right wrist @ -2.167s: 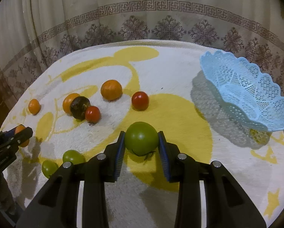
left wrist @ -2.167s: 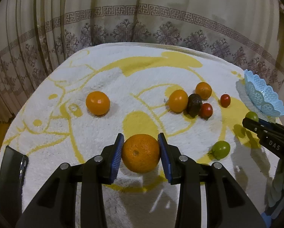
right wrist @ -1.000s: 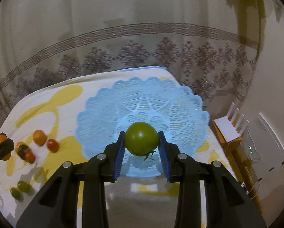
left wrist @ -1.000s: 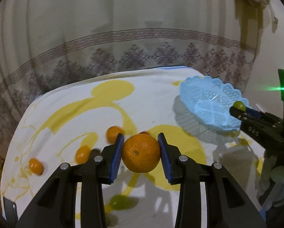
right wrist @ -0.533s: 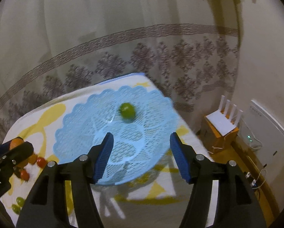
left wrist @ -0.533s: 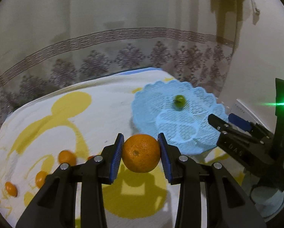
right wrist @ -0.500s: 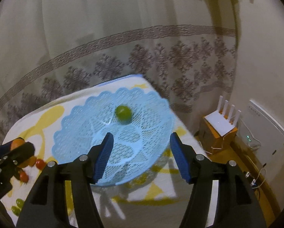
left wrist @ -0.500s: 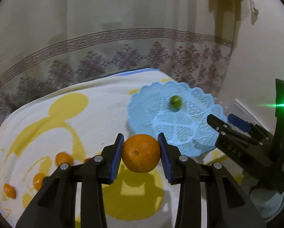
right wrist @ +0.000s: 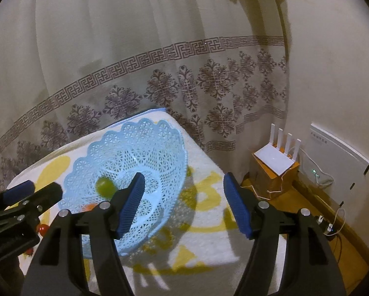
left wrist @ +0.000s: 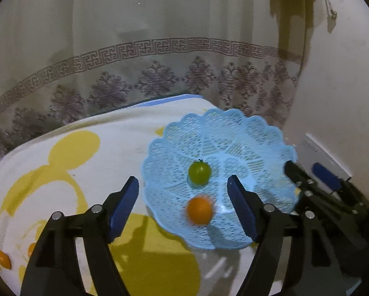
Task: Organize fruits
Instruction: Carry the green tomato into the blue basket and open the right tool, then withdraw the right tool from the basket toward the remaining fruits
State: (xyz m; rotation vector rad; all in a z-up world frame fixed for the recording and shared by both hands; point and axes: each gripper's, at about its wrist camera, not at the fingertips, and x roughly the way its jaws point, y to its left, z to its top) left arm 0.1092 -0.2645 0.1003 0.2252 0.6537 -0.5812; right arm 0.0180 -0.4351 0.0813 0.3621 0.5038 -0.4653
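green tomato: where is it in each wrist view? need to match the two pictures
Left wrist: the green tomato lies near the middle of the blue basket, above the orange, right of picture centre.
Right wrist: the green tomato sits lower left, inside the blue basket, partly hidden by the left finger of the tongs.
Shared landmark: the blue basket on the white and yellow blanket.
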